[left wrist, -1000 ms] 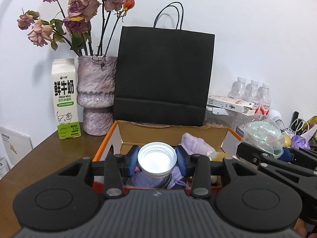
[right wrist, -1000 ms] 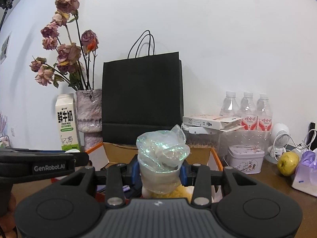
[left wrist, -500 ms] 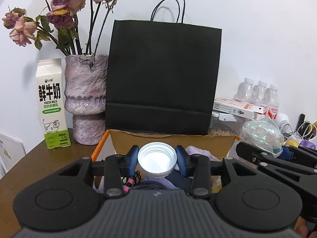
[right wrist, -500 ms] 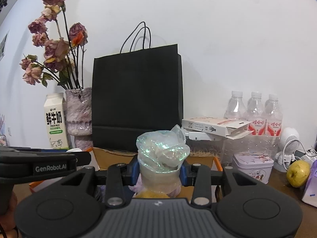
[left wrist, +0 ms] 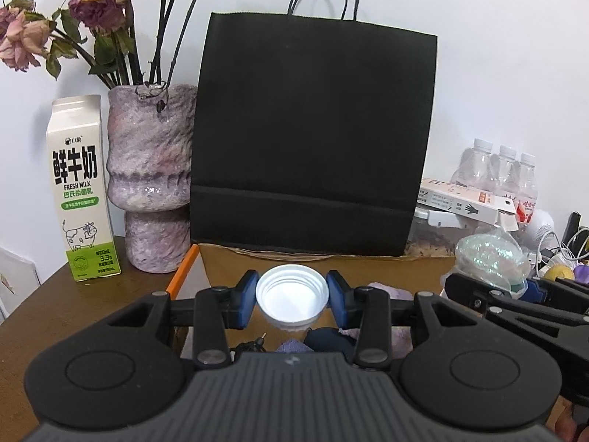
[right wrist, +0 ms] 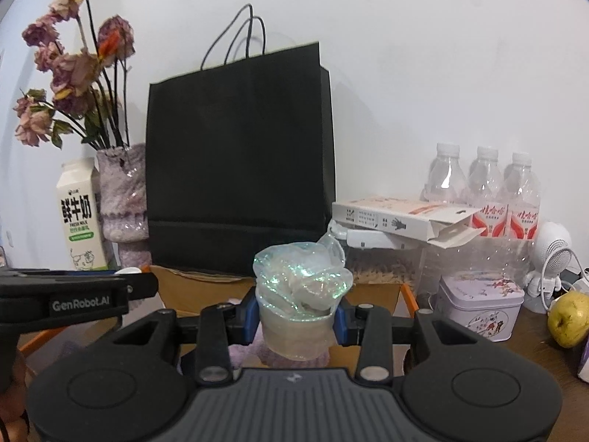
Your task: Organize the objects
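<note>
My left gripper (left wrist: 291, 301) is shut on a white plastic lid (left wrist: 291, 297), its hollow side facing the camera, held above an open cardboard box (left wrist: 294, 269) with orange edges. My right gripper (right wrist: 297, 318) is shut on a clear jar stuffed with iridescent film (right wrist: 300, 294), held above the same box (right wrist: 191, 287). The jar also shows in the left wrist view (left wrist: 487, 261) at the right. The left gripper appears in the right wrist view (right wrist: 73, 296) at the left. Purple cloth (left wrist: 383, 289) and dark items lie in the box.
A black paper bag (left wrist: 313, 140) stands behind the box. A purple vase with dried roses (left wrist: 152, 180) and a milk carton (left wrist: 79, 191) stand left. Water bottles (right wrist: 486, 180), a flat carton (right wrist: 401, 217), a tin (right wrist: 478, 305), a small fan (right wrist: 552, 258) and a yellow fruit (right wrist: 568, 318) are right.
Both grippers have risen and moved closer to the bag, still holding the lid and the jar. The box contents now sit lower in both views.
</note>
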{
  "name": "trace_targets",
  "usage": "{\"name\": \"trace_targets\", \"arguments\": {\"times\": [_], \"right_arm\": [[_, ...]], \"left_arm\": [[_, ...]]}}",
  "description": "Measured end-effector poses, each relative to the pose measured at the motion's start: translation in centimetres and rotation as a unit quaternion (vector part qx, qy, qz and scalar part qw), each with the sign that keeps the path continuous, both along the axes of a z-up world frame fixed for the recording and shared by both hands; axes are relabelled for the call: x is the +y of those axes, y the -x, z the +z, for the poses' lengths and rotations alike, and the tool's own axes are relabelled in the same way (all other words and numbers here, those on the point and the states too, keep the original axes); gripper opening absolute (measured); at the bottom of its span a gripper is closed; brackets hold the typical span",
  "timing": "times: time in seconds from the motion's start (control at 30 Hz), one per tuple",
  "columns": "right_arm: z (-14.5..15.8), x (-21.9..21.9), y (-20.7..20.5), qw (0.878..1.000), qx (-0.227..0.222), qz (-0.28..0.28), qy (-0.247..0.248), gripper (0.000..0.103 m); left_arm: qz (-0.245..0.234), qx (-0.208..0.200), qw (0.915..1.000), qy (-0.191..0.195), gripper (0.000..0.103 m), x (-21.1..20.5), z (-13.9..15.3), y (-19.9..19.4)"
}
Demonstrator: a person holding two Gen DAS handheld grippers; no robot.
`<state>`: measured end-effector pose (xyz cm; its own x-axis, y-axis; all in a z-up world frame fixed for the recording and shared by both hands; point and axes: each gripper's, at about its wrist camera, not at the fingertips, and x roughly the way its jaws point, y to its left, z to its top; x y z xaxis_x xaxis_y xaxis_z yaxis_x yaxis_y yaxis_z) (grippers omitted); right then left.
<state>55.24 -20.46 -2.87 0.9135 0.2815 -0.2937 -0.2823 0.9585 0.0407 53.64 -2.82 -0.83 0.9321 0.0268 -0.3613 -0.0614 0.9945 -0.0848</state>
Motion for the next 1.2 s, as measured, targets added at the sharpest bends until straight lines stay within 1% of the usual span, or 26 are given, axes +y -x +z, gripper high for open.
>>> {"name": "trace_targets", "arguments": {"times": [0.03, 0.07, 0.13, 0.17, 0.2, 0.27, 0.3, 0.53, 0.77, 0.97, 1.2], "right_arm": [[-0.1, 0.0, -0.2, 1.000, 0.003, -0.001, 0.000, 0.039], [-0.1, -0.1, -0.3, 1.000, 0.007, -0.002, 0.001, 0.043], [-0.2, -0.2, -0.4, 1.000, 0.010, -0.003, 0.005, 0.049], [-0.2, -0.2, -0.4, 1.000, 0.010, -0.007, 0.006, 0.060], [-0.2, -0.3, -0.3, 1.000, 0.009, -0.011, 0.008, 0.079], [-0.2, -0.4, -0.1, 1.000, 0.000, -0.020, 0.008, 0.102], [-0.2, -0.5, 0.0, 1.000, -0.002, -0.022, 0.009, 0.103], [0.1, -0.8, 0.2, 1.000, 0.003, -0.022, 0.003, 0.103], [0.5, -0.7, 2.0, 1.000, 0.005, -0.016, 0.010, 0.103], [1.3, -1.0, 5.2, 1.000, 0.003, -0.014, 0.008, 0.103], [2.3, -1.6, 10.3, 1.000, 0.017, -0.014, 0.002, 0.103]], "left_arm": [[0.002, 0.002, 1.0000, 0.001, 0.043, 0.1, -0.1, -0.2], [0.005, 0.003, 1.0000, 0.002, 0.048, 0.2, -0.2, -0.3], [0.014, 0.002, 0.9999, 0.002, 0.063, 0.5, -0.2, -0.3], [0.018, 0.001, 0.9998, 0.001, 0.084, 0.7, -0.2, -0.4], [0.024, -0.002, 0.9997, -0.001, 0.102, 0.8, -0.2, -0.3], [0.038, -0.017, 0.9991, -0.008, 0.103, 1.0, 0.0, 0.0], [0.040, -0.018, 0.9990, -0.010, 0.103, 1.2, 0.0, 0.0], [0.046, -0.007, 0.9989, -0.005, 0.103, 1.9, -0.1, -0.1], [0.049, -0.008, 0.9988, -0.008, 0.103, 2.2, 0.3, 2.0], [0.043, -0.020, 0.9988, -0.013, 0.103, 2.1, 1.1, 5.5], [0.025, -0.022, 0.9993, -0.016, 0.103, 2.0, 2.1, 11.8]]}}
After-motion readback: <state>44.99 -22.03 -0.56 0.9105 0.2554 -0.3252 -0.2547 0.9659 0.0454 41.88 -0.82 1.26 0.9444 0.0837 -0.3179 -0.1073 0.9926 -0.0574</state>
